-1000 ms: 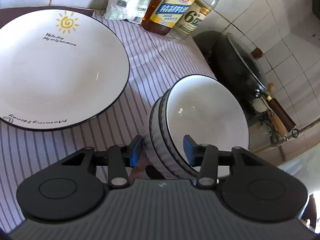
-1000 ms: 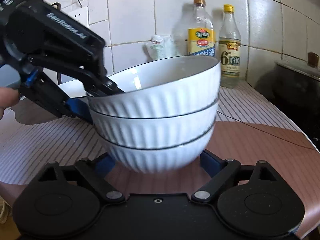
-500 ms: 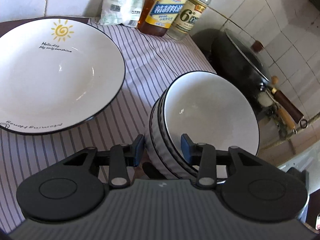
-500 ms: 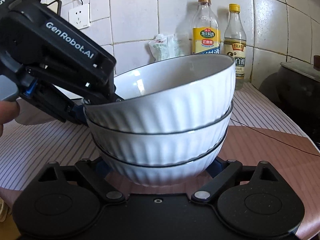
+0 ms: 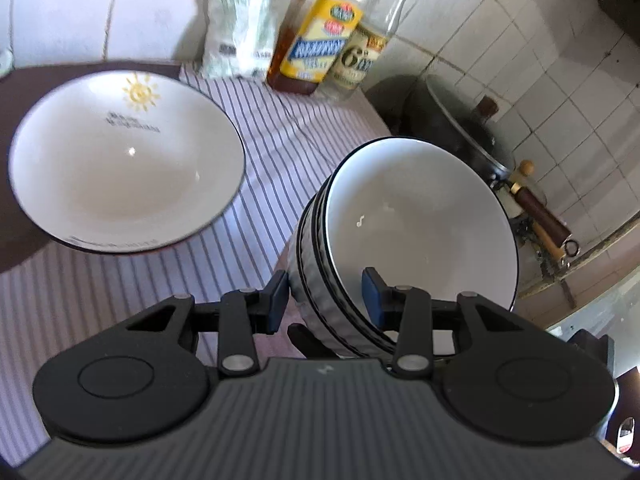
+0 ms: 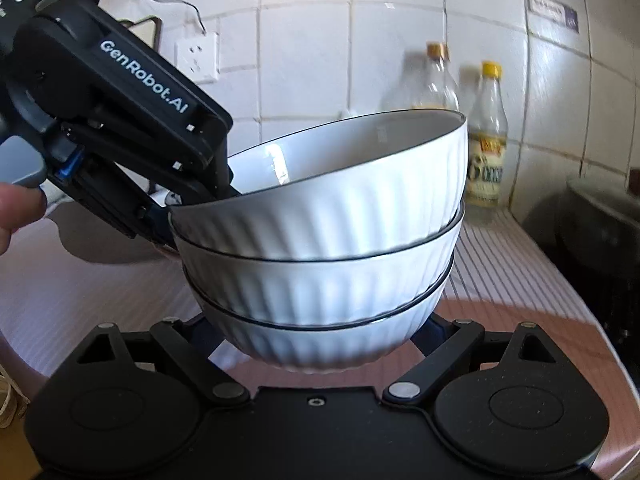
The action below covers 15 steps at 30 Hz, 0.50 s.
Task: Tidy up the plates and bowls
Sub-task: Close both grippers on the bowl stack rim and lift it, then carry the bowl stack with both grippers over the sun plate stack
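Note:
A stack of three white ribbed bowls (image 5: 420,232) with dark rims hangs tilted above the striped cloth. My left gripper (image 5: 324,298) is shut on the stack's near wall, one pad inside the top bowl and one outside. In the right wrist view the same stack (image 6: 320,240) fills the middle. My right gripper (image 6: 316,344) clasps the bottom bowl from both sides, its pads hidden behind the bowl. The left gripper (image 6: 180,216) bites the rim from the left there. A large white plate (image 5: 120,168) with a yellow sun lies on the cloth to the left.
Two bottles (image 5: 316,52) (image 5: 360,60) and a white bag (image 5: 236,28) stand against the tiled wall. A dark lidded wok (image 5: 460,132) sits right of the striped cloth (image 5: 280,120). A wall socket (image 6: 198,58) is behind, and a person's finger (image 6: 16,208) shows at far left.
The right gripper's fingers closed in on the bottom bowl. Both grippers then rose with the stack, which has left the cloth and tilted.

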{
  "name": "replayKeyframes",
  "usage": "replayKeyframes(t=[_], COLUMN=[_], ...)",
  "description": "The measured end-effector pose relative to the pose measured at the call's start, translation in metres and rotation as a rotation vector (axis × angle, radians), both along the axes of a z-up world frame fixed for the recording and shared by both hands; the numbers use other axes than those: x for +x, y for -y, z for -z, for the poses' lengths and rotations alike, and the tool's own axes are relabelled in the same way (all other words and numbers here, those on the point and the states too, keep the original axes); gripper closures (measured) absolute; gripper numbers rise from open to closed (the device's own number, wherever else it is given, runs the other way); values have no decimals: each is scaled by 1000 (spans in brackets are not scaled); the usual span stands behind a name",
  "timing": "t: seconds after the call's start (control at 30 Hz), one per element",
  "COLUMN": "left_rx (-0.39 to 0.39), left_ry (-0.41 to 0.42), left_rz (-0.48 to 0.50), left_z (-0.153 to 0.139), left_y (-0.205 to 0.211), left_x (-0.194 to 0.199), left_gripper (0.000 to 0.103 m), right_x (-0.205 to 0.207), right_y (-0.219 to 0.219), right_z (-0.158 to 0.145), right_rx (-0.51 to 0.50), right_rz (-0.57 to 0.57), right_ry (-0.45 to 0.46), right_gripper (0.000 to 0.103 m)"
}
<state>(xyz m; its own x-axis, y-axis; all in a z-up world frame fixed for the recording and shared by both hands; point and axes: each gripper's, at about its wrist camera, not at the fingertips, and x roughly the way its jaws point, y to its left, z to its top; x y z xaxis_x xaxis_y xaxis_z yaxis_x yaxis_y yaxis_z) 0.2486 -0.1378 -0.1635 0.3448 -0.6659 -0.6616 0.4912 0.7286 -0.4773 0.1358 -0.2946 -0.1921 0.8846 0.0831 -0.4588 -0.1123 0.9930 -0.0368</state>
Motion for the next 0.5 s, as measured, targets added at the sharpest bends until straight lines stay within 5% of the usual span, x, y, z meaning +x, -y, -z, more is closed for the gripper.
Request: replayKeyframes(t=[0.5], left_rx=[52], left_ry=[81], left_rz=[-108], left_z=[-46], left_y=[-76], left_x=[14], left_gripper=[65], right_x=[52], right_y=[-59], right_z=[-31], right_rx=[24], right_rz=[-150], right_ry=[75], right_gripper=[7])
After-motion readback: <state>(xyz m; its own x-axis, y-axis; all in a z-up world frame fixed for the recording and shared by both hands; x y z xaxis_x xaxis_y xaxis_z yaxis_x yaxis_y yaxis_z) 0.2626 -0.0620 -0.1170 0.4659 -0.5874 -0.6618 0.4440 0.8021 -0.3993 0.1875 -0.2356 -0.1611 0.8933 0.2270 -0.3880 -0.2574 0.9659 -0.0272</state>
